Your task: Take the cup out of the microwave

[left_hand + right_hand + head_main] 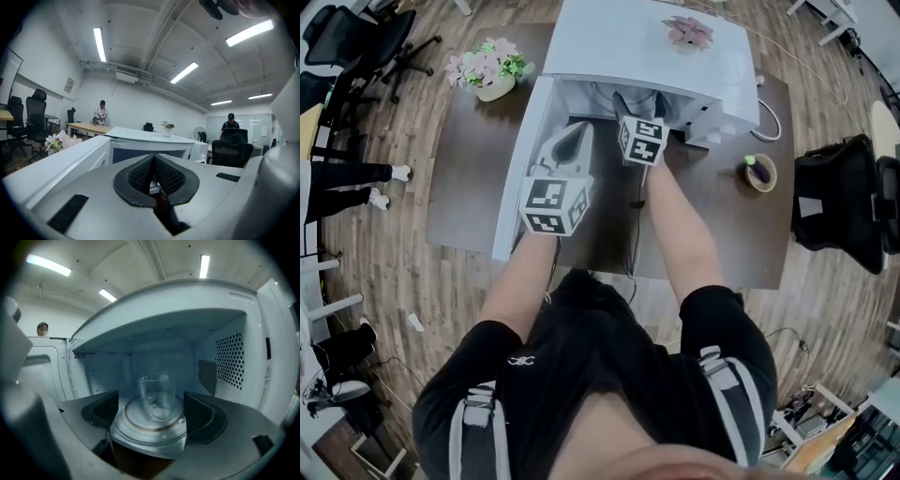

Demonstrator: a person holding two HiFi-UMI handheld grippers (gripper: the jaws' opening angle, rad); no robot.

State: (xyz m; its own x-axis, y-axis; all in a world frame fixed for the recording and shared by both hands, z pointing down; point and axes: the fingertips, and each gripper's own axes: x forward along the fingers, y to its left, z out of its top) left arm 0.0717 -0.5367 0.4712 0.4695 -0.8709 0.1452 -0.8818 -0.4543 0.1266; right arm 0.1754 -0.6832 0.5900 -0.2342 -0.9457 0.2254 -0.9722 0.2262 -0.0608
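looking down from the head view, a white microwave [647, 47] sits at the far edge of a dark table [459, 187], with its door [517, 178] swung open toward the person on the left. a pot of pink flowers [492, 73] stands near the table's far left corner. a small round bowl [759, 172] sits near its right edge, and a pink flower [687, 31] lies on top of the microwave. office chairs [848, 202] stand around the table on the wood floor [394, 281].

the left gripper [153, 176] sits just beside the open door, its jaws pressed together on nothing. the right gripper [152, 414] points into the oven mouth with its jaws spread wide. the clear glass cup [157, 397] stands upright on the turntable [131, 425] inside, ahead of the pads and in line with the gap between them, untouched.

a warning label [267, 373] on the microwave's right frame is too small to read.
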